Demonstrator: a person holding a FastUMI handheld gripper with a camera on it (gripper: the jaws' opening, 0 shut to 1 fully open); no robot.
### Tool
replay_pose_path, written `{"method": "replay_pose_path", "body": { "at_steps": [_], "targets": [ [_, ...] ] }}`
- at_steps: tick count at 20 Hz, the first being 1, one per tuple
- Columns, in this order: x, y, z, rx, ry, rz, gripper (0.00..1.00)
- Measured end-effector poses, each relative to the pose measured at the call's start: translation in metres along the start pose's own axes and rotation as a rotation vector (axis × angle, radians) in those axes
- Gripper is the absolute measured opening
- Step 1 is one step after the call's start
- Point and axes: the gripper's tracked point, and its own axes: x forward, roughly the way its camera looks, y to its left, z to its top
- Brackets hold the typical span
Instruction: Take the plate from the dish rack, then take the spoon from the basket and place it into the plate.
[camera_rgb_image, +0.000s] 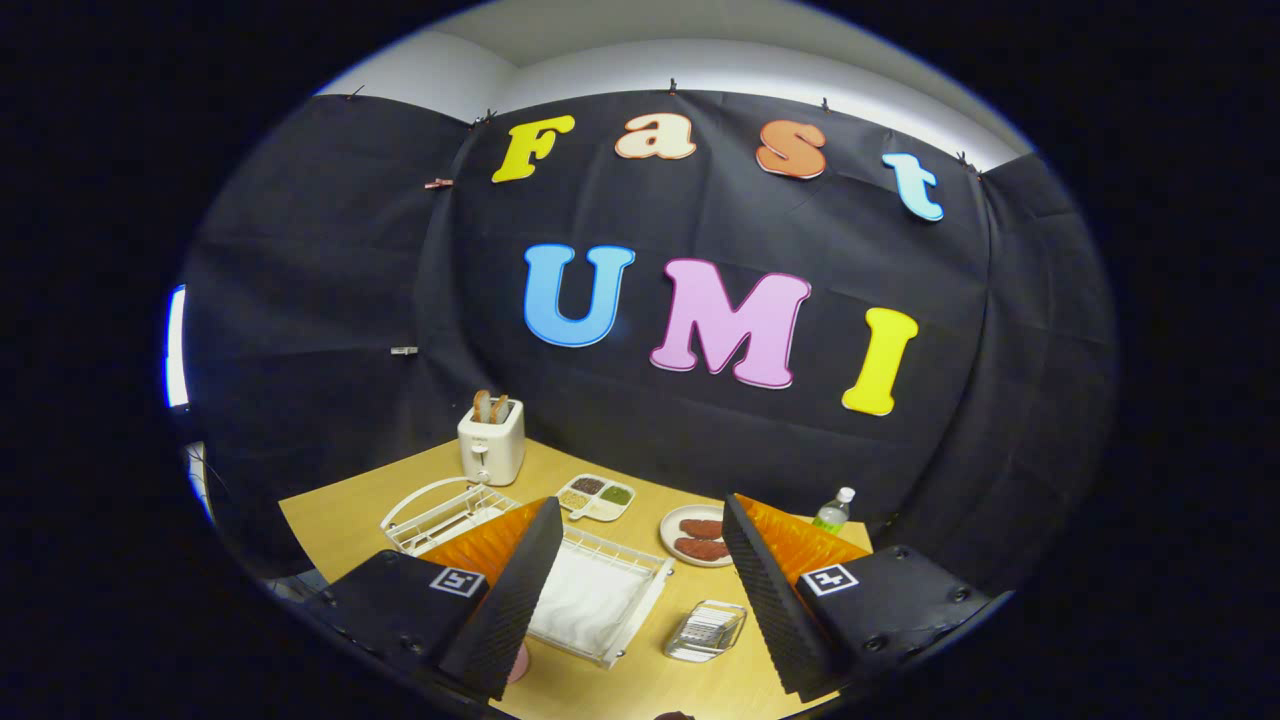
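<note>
Above the table (330, 520), the gripper (640, 600) gapes over the dish rack (600, 600).

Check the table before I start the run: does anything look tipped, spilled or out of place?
Nothing stands out. The toaster, dish rack and small basket sit upright on the table; the gripper hangs open above them.

We see a pretend kitchen in a booth: black cloth walls (300, 300) stand behind a wooden tabletop (350, 520) with a toaster (491, 442), dish rack (600, 595) and food plate (697, 536).
</note>
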Motion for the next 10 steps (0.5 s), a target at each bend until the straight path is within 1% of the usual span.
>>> {"method": "replay_pose_path", "body": {
  "at_steps": [2,6,10],
  "targets": [
    [-0.006,-0.021,0.007,0.026,-0.019,-0.023,0.98],
    [-0.014,-0.059,0.006,0.068,-0.032,-0.066,0.98],
    [-0.022,-0.079,0.001,0.048,-0.031,-0.070,0.98]
  ]
}}
